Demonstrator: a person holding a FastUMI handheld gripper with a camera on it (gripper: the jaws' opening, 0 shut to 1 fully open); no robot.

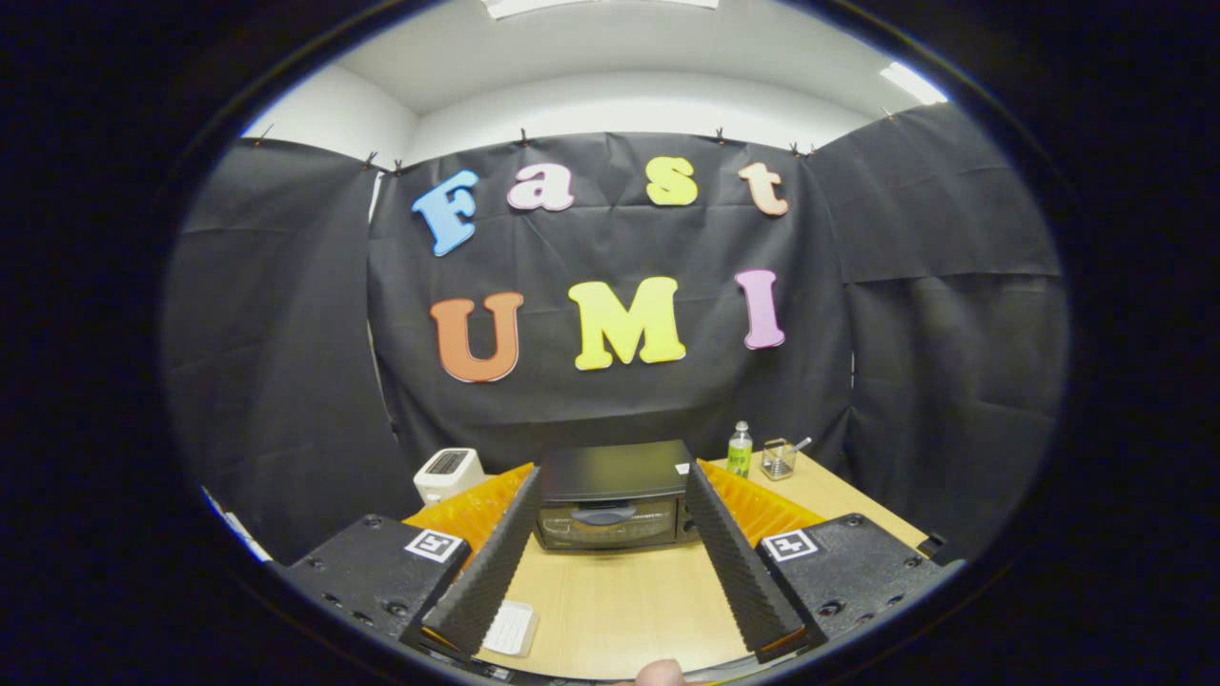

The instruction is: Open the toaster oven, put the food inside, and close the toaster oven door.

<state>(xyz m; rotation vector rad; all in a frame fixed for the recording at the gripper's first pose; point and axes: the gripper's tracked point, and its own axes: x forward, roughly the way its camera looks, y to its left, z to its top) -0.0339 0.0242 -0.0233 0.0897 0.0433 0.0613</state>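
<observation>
Gripper [610, 562] fingers stand wide apart with nothing between them but bare table [620, 600], so the claw is released and carries no food. It is held well back and level, both fingers aimed toward 12 o'clock, which frames the toaster oven [615, 495] squarely in the gap beyond the tips; that looks like a lining-up pose, chosen so the door front stays in sight.

That oven sits at 12 o'clock on the wooden table, its glass door [605, 526] upright and closed, with a handle [604, 515] across the upper part of the door. What lies behind the glass is too dim to tell (food could be in there or not), so the scene fits both an oven waiting to be opened and one already loaded and shut again.

At 10 o'clock from the oven stands a white toaster [450, 473], apart from it. At 2 o'clock are a small green bottle [740, 450] and a clear cup [779, 459] near the table's far edge. A flat white object [510, 627] lies by the left finger's base at 7 o'clock. Open tabletop runs straight from the fingers to the door, leaving room for a door to swing down, I judge.
</observation>
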